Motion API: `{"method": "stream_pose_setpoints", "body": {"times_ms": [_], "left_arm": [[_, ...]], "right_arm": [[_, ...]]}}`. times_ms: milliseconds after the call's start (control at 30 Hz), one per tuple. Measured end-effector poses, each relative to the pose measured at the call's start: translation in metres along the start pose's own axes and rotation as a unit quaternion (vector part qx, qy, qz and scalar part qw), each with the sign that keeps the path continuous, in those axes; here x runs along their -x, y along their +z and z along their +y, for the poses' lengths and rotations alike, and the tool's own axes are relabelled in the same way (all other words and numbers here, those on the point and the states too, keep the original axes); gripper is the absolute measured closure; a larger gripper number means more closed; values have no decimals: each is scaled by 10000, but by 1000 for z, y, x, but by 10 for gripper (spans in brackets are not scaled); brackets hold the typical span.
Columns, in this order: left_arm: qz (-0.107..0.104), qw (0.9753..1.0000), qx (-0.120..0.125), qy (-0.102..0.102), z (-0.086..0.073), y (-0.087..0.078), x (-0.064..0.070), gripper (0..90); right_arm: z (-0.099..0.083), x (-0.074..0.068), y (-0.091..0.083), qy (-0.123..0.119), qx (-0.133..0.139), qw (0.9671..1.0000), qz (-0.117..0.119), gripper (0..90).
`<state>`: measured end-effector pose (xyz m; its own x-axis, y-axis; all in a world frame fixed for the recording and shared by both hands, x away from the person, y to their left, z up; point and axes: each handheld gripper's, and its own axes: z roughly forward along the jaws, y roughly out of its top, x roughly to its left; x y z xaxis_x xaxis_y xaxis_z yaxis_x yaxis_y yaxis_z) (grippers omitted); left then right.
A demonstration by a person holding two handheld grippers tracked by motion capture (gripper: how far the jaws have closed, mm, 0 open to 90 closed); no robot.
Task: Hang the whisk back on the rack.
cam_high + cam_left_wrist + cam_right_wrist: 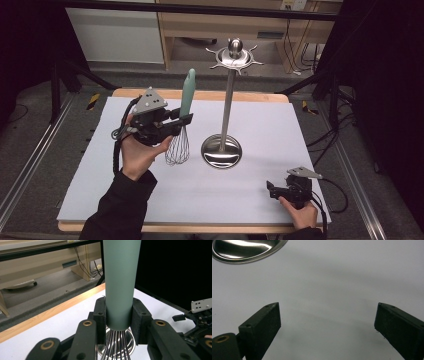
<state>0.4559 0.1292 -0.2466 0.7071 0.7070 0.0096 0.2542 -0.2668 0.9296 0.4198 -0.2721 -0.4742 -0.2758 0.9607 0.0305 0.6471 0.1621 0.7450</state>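
Upright at centre-left of the high view, the whisk (181, 131) has its green handle clamped in my left gripper (183, 119), wires down, just left of the steel stand (221, 150). My right gripper (270, 189), lower right, gapes wide, holding nothing.

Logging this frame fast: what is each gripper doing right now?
Left gripper: closed on the whisk, at its green handle.
Right gripper: open, holding nothing, over the white table.
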Motion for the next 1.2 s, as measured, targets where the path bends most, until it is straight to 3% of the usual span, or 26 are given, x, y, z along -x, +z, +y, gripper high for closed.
{"method": "stream_pose_setpoints", "body": {"times_ms": [500, 1067, 1200], "left_arm": [[41, 9999, -98, 66, 18, 15, 2, 690], [84, 9994, -307, 104, 23, 32, 4, 689], [215, 9989, -380, 171, 26, 35, 6, 689]], "right_arm": [[1, 0, 0, -9, 11, 10000, 17, 74], [1, 0, -1, 29, 25, 10000, 43, 74], [1, 0, 0, 9, 16, 10000, 50, 74]]}}
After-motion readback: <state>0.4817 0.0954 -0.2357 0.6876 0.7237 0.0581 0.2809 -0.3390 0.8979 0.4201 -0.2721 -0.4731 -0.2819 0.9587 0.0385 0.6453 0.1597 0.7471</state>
